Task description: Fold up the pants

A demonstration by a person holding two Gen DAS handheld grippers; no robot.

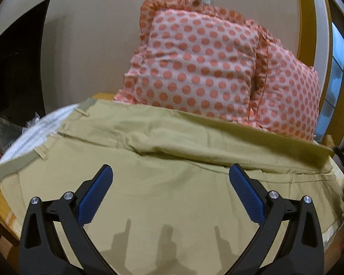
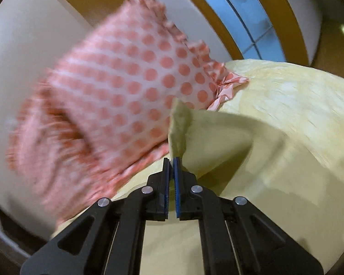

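Note:
Khaki pants lie spread across a yellow bed surface, waistband with white lining at the left. One leg is folded over along the far edge. My left gripper is open and empty, hovering just above the middle of the pants. In the right wrist view my right gripper is shut on a corner of the khaki pants fabric, lifted off the bed so the cloth rises in a peak. The view is blurred by motion.
Two pink pillows with orange dots lean against the wall right behind the pants, also in the right wrist view. A black screen stands at left. The yellow bed cover extends right. A window frame is behind.

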